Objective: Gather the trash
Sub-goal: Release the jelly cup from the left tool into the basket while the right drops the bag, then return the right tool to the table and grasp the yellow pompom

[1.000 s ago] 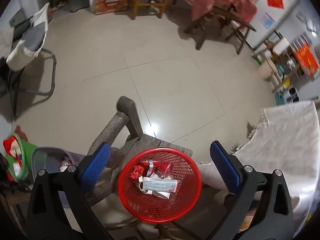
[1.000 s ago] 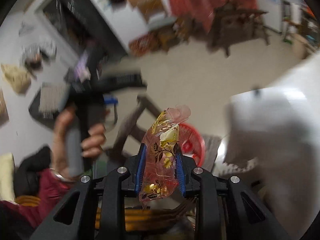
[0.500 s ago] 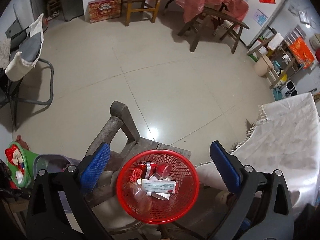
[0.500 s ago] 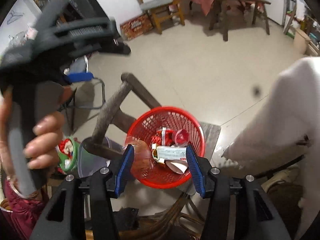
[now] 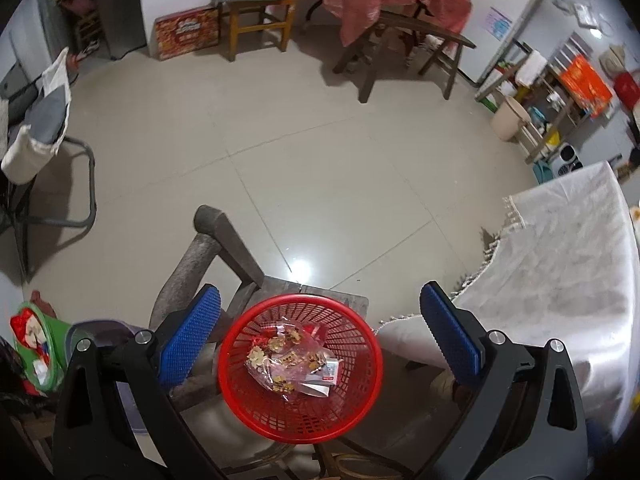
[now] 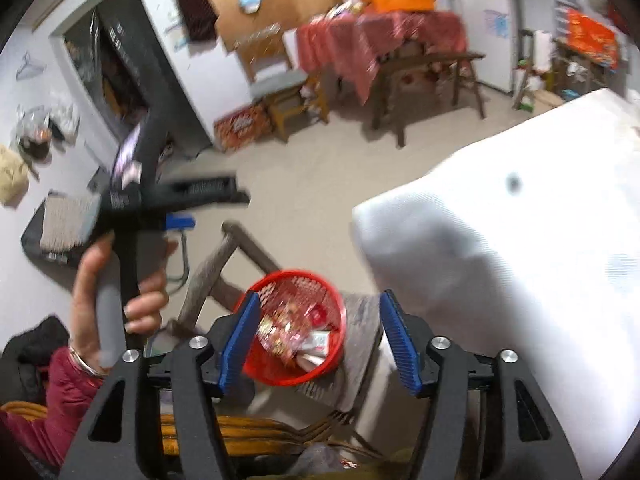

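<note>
A red mesh basket [image 5: 352, 404] stands on a wooden chair seat. In it lies a clear pink wrapper with gold flowers [image 5: 286, 360] on top of paper scraps and other wrappers. My left gripper [image 5: 320, 336] is open and empty, hovering above the basket. My right gripper [image 6: 320, 338] is open and empty, also above the basket [image 6: 276, 376]. The wrapper shows there too [image 6: 280, 328]. The right wrist view also shows the left gripper's body held in a hand [image 6: 132, 208].
A table under a white cloth [image 5: 560, 280] is to the right of the chair [image 5: 224, 240]. A grey bin [image 5: 96, 332] and a green bag [image 5: 32, 348] stand at the left. A folding chair, wooden chair and red-clothed table stand across the tiled floor.
My right gripper opened and dropped the pink gold-flowered wrapper into the red basket, then pulled up and back. My left gripper stayed open above the basket.
</note>
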Motion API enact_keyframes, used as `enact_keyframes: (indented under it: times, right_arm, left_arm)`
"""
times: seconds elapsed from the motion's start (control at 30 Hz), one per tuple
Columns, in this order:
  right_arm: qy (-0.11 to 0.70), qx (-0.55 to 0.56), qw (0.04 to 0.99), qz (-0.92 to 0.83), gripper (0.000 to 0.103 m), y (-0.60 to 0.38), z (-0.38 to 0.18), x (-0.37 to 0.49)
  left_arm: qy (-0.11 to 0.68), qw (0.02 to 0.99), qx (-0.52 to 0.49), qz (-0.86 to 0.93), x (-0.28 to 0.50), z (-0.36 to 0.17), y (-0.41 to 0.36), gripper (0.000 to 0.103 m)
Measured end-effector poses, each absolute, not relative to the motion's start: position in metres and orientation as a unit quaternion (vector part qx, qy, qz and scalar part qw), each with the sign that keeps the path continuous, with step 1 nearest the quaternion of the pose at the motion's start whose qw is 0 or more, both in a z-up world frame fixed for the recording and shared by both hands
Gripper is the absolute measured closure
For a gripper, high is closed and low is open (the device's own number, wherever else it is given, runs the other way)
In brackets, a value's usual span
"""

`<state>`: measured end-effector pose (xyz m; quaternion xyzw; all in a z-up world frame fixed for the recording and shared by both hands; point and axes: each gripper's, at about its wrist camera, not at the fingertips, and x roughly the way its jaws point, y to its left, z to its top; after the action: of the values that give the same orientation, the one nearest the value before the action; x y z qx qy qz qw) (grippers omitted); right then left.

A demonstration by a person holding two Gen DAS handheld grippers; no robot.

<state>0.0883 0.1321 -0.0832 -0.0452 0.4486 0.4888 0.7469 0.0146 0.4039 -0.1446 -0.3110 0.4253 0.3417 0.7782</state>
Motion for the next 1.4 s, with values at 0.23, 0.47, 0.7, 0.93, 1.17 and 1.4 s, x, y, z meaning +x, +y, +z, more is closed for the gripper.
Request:
enact_keyframes:
  times: [0.23,0.47,0.7,0.93,1.17,1.4]
  right_arm:
    - [0.414,-0.001,0.806,0.423,0.032,0.049,-0.055,0.118]
    - [0.381,0.082,0.864,0.318,0.030,-0.078,-0.032,0.160]
    - [0.371,0.158,0.900,0.164,0.024,-0.211,-0.046,0.205]
    - [0.396,0.168,0.898,0.090,0.023,-0.263,-0.073,0.260]
    - [0.422,0.146,0.891,0.082,0.023,-0.268,-0.085,0.304]
    - [0.448,0.131,0.879,0.096,0.041,-0.258,-0.104,0.303]
  left_arm:
    - [0.420,0.808,-0.280,0.304,0.034,-0.128,0.364,0.007]
    - [0.420,0.834,-0.237,0.268,0.053,-0.111,0.320,0.007]
    - [0.417,0.853,-0.205,0.237,0.065,-0.094,0.284,0.007]
    - [0.415,0.862,-0.191,0.220,0.074,-0.082,0.260,0.007]
    - [0.419,0.869,-0.175,0.198,0.086,-0.071,0.236,0.007]
    - [0.419,0.880,-0.140,0.172,0.105,-0.058,0.204,0.007]
